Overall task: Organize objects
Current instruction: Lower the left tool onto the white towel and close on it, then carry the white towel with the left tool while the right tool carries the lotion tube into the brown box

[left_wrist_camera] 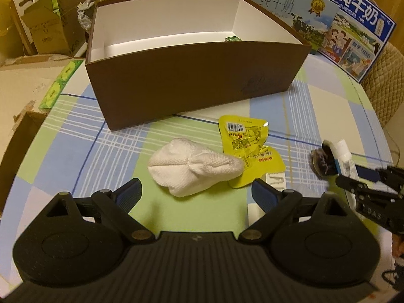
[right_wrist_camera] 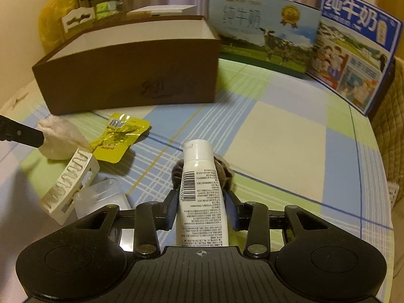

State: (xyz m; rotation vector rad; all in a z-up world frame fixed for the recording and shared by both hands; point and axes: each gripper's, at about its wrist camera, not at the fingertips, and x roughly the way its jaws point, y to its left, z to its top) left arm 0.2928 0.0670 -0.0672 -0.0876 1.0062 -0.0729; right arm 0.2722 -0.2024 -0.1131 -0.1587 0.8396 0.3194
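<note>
Item 1, brown box (left_wrist_camera: 192, 85): an open-topped carton with a white interior is set at the far left-centre of the table (right_wrist_camera: 277, 136). It is judged stiff and light; a small green item is glimpsed inside at the far wall. Clear room is seen above its rim for lowering things in.

Item 2, white cloth (left_wrist_camera: 194, 169): a crumpled wad is laid on the table just ahead of the left hand-held gripper (left_wrist_camera: 197, 194), whose jaws are spread wide and hold nothing. It is judged soft, light and compressible; a pinch across its middle bulge is suggested.

Item 3, yellow packet (left_wrist_camera: 246, 139): a flat foil sachet is partly tucked under the cloth's right end. It is judged thin, slippery and crinkly, best taken at a free edge.

Item 4, white bracket (right_wrist_camera: 70, 184) and clear plastic piece (right_wrist_camera: 103, 197): these are laid together near the table's front edge. They are judged rigid and light.

Item 5, white tube (right_wrist_camera: 199, 189): it is clamped at mid-body between the pads of the right hand-held gripper (right_wrist_camera: 202, 207), cap pointing away. A dark, furry object (right_wrist_camera: 224, 174) is seen just beneath the cap. The tube is judged smooth and squeezable, so moderate pressure is advised. Open table is left to the right, bounded by milk cartons (right_wrist_camera: 353, 50) at the far edge.
</note>
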